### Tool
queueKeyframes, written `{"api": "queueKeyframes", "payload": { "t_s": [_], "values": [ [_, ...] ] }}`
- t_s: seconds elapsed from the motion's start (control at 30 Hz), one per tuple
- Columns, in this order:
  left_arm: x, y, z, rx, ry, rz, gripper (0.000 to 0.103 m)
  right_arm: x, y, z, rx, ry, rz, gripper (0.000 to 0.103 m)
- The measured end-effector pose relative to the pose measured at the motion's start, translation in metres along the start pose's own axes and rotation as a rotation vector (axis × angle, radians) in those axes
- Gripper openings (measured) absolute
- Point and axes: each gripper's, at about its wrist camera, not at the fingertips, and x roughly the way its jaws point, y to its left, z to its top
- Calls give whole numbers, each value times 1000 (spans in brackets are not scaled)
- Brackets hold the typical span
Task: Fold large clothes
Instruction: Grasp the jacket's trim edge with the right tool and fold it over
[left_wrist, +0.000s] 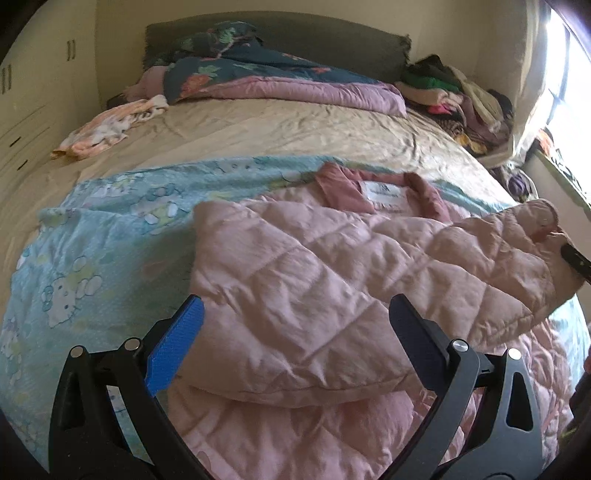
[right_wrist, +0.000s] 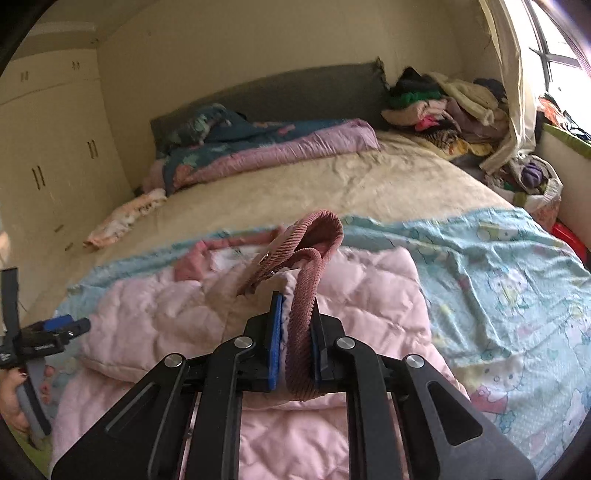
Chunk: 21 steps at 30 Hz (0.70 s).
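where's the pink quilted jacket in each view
Left wrist: pink quilted jacket fills centre and lower right, beyond the open left gripper.
Right wrist: it lies centre and lower left; right gripper clamps its ribbed cuff.
Shared landmark: grey headboard.

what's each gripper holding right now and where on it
The right gripper is shut on the pink quilted jacket, pinching its ribbed cuff. The left gripper is open, holding nothing.
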Motion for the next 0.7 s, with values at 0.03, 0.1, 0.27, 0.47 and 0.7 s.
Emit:
{"api": "queueKeyframes", "payload": {
  "t_s": [0.03, 0.1, 0.27, 0.47, 0.7],
  "values": [
    [2, -3, -1, 12, 2, -3, 94, 5, -3, -4, 5, 12, -9, 12],
    [5, -9, -3, 28, 7, -5, 94, 11, -7, -16, 27, 43, -21, 12],
    [20, -20, -12, 65, 51, -11, 94, 27, -12, -36, 60, 120, -39, 19],
    [32, -23, -21, 73, 83, -10, 94, 11, -6, -34, 38, 87, -116, 56],
    [47, -18, -32, 49, 129, -30, 95, 17, 44, -22, -140, 141, -15, 68]
  ]
}}
